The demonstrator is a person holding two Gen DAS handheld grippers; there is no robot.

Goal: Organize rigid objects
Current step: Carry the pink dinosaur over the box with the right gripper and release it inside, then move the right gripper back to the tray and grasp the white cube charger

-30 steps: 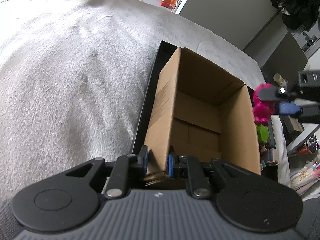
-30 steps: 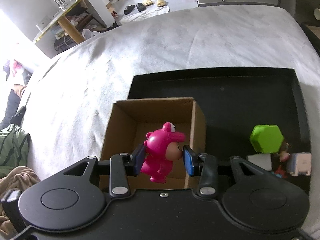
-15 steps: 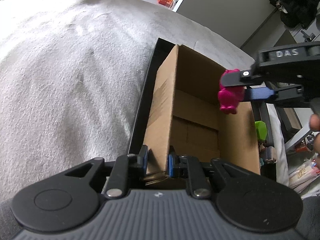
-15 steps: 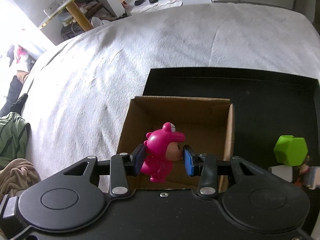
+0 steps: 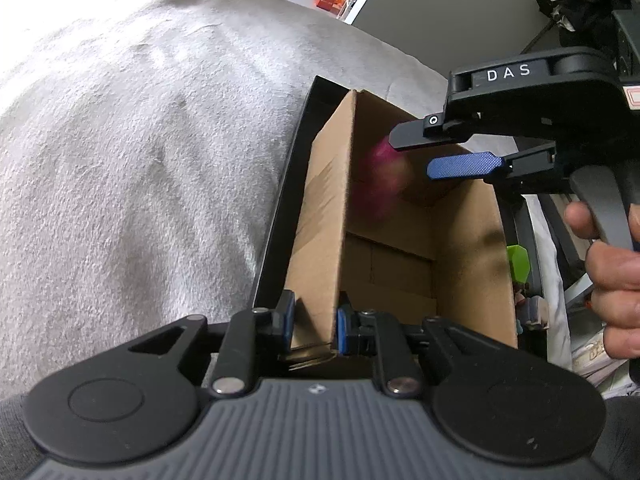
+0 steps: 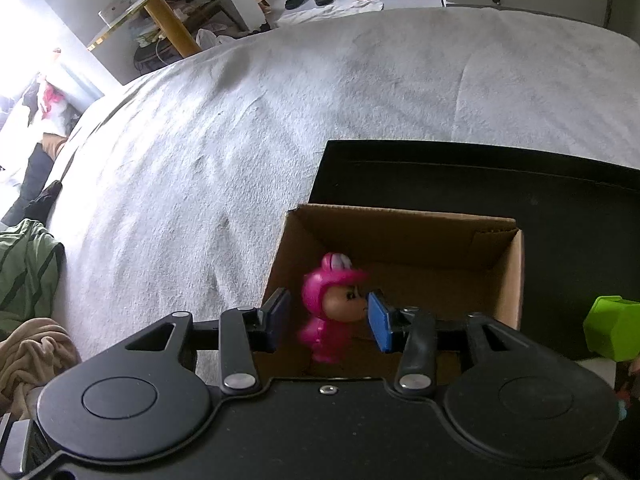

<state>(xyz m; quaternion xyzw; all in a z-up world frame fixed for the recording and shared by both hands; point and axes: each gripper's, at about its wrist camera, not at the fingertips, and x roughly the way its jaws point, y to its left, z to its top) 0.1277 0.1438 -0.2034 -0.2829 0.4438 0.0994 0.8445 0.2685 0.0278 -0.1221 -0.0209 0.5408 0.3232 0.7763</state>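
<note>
Cardboard box point(image 6: 400, 240) in black tray point(image 6: 520, 184), on grey blanket point(image 6: 280, 120).

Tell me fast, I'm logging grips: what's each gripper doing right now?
Left gripper: shut on the box wall.
Right gripper: opening, pads off the pink toy between them.

- "DAS": white capital letters printed on the black upper body of the right claw point(image 5: 416, 156), read in the left wrist view.
- No other lettering, number or sign is legible in either view.
</note>
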